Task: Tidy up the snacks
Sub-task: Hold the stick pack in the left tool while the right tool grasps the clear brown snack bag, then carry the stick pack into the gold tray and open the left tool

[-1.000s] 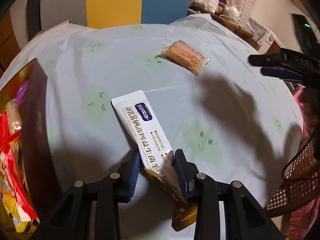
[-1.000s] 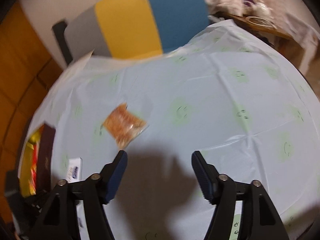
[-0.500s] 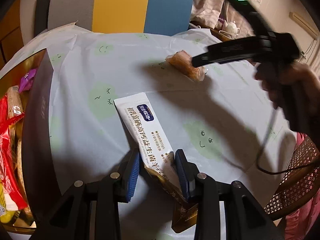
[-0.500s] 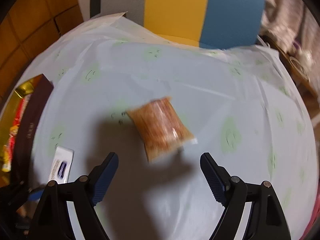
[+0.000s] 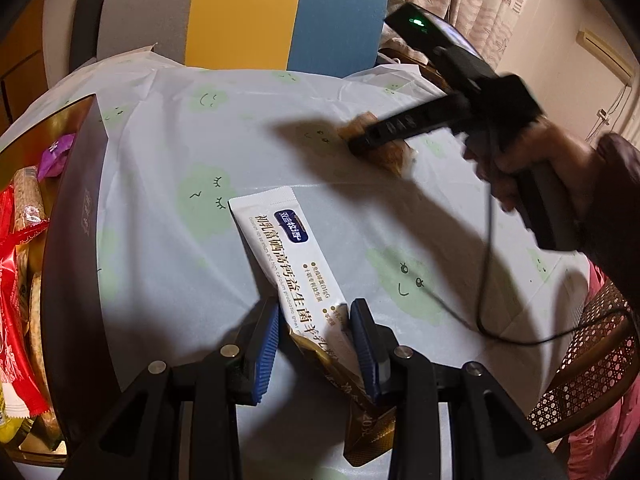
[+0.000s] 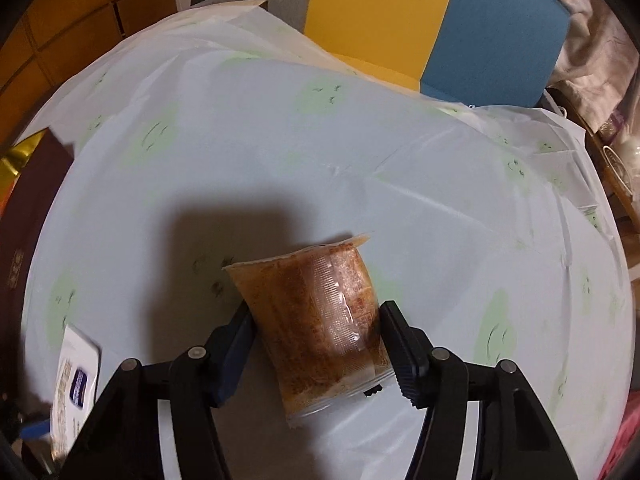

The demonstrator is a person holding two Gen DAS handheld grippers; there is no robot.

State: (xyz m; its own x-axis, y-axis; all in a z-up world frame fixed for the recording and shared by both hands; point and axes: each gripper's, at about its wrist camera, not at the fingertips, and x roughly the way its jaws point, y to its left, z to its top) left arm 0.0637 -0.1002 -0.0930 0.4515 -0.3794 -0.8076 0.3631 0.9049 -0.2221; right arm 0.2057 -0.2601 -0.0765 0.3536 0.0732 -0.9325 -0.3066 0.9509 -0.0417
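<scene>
Clear packet of brown snack [image 6: 326,326]: it lies flat on the pale tablecloth [image 6: 280,152] at about 6 o'clock in my right wrist view, long axis running from 11 to 5 o'clock. My right gripper [image 6: 316,344] straddles it; the jaws are closing, and both pads look to be at the wrapper's edges, though I cannot tell how firmly they press.

White sachet with blue label [image 5: 288,256]: it rests on the cloth in my left wrist view, stretching from centre toward 6 o'clock. My left gripper [image 5: 316,344] has its blue pads against the sachet's lower sides, gripping it.

Dark-walled snack box [image 5: 76,240]: at 9 o'clock of the left view, holding red and other wrappers [image 5: 16,280].

At 2 o'clock of that view, the person's right hand [image 5: 532,160] holds the other gripper down on the brown packet.

A grey, yellow and blue chair back [image 5: 240,16] stands beyond the table at 12 o'clock.
</scene>
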